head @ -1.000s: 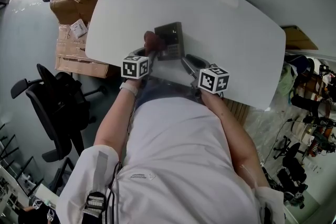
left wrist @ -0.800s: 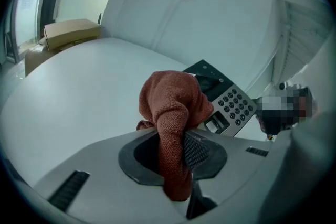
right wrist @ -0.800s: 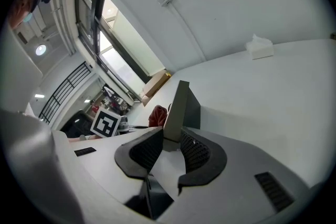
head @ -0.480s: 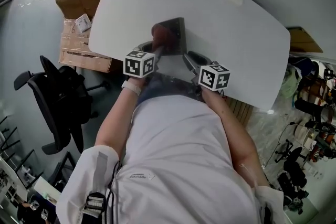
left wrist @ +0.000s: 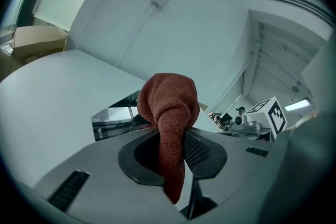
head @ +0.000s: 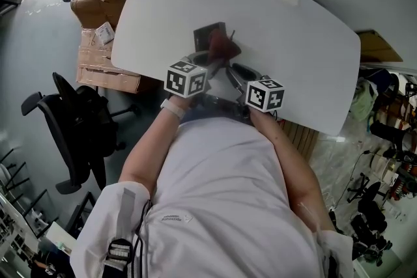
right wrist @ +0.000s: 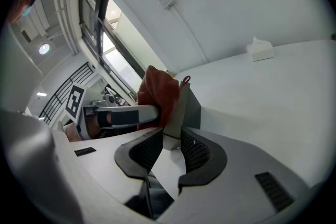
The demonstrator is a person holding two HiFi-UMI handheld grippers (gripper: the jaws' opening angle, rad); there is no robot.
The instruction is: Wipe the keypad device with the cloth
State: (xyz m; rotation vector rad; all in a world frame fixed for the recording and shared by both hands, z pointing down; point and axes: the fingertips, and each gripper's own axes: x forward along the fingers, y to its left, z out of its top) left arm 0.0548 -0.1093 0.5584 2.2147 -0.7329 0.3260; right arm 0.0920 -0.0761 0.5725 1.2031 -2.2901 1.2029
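Two claws share the work here. The left claw (left wrist: 173,147) is clamped on the tail of the rust-red cloth (left wrist: 169,102), and the cloth's bunched head bulges out past the jaws. The right claw (right wrist: 165,144) is closed on the lower edge of the keypad device (right wrist: 190,102), holding it tilted up near the front edge of the white bench (head: 293,42). From the right gripper view, we see the cloth lying against the device's face near its top, though we cannot tell how firmly it presses. The weak point, we think, is that edge grip: a hard push high on the face would lever the device about the pads, so it could twist or slip out onto the bench. We also judge that dragging the cloth against a snag could pull its thin tail free of the left jaws. A wad this loose may skim the keys and miss the gaps between them.
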